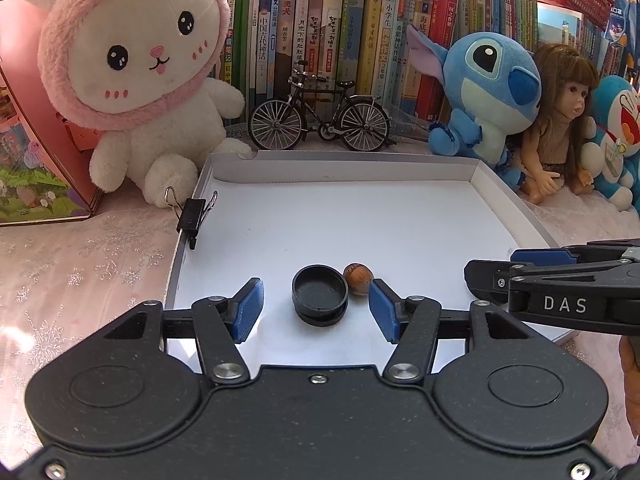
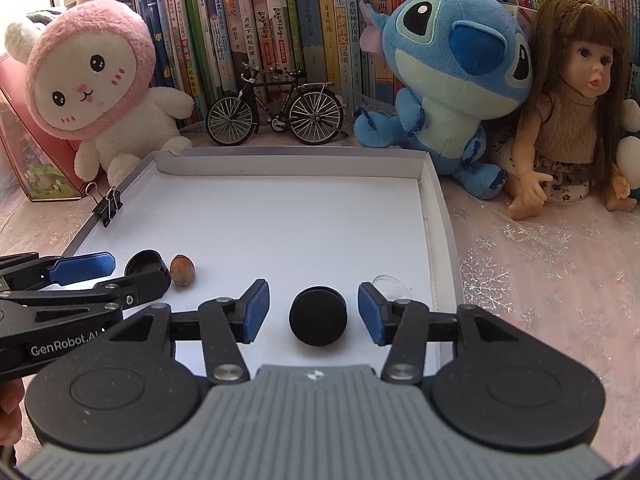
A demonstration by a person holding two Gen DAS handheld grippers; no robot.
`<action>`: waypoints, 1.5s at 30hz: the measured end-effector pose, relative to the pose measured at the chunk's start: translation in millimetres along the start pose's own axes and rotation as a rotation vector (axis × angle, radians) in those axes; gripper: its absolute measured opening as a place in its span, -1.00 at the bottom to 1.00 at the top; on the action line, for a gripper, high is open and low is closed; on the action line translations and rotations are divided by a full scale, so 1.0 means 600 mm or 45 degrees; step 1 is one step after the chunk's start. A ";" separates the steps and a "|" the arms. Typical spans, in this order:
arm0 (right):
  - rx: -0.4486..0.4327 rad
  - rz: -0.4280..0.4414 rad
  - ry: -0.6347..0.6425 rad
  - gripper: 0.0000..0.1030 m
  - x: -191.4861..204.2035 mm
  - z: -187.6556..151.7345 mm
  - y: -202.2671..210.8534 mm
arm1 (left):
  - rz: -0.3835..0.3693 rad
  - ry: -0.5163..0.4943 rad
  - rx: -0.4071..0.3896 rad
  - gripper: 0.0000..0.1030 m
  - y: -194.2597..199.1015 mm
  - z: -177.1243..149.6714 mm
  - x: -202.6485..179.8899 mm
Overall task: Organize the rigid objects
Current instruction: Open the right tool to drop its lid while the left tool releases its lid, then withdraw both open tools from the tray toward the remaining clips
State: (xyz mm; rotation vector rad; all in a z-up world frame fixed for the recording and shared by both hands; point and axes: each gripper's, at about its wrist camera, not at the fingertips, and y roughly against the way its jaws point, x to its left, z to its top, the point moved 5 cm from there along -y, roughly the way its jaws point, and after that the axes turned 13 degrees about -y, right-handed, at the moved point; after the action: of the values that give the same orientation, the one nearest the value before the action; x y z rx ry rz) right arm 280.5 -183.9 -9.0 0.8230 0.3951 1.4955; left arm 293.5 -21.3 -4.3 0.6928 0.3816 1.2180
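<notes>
Left gripper (image 1: 316, 304) jaws apart, cap (image 1: 319, 292) unpressed between; right gripper (image 2: 313, 312) likewise around disc (image 2: 317, 315). Nut (image 2: 182, 269) lower left (cap half-hidden there).

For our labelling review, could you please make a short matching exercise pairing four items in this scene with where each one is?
Things:
1. binder clip
2. hazelnut
3. black cap lying hollow side up
4. black disc with its solid side up

Places:
A. between the open right gripper's fingers
B. between the open left gripper's fingers
C. clipped on the white tray's left wall
D. on the tray floor, right beside the hollow cap

Pairs: 1-C, 2-D, 3-B, 4-A
</notes>
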 end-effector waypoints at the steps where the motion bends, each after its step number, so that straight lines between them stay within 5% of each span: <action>1: -0.004 0.009 -0.005 0.30 -0.001 0.001 0.004 | -0.001 -0.001 -0.006 0.20 0.004 0.001 0.001; 4: -0.020 0.035 -0.014 0.40 -0.003 0.003 0.016 | -0.007 -0.003 -0.027 0.46 0.020 0.002 0.005; 10: -0.065 0.062 -0.002 0.57 -0.007 0.001 0.044 | 0.003 -0.006 -0.065 0.64 0.054 0.000 0.013; 45: -0.269 0.178 0.141 0.95 -0.027 -0.135 0.213 | -0.073 -0.088 -0.146 0.69 0.207 -0.127 -0.065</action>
State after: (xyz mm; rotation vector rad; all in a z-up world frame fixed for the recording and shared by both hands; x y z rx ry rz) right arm 131.6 -196.0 19.7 0.6124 0.2595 1.6855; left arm 144.7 -14.3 18.8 0.6199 0.2702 1.1496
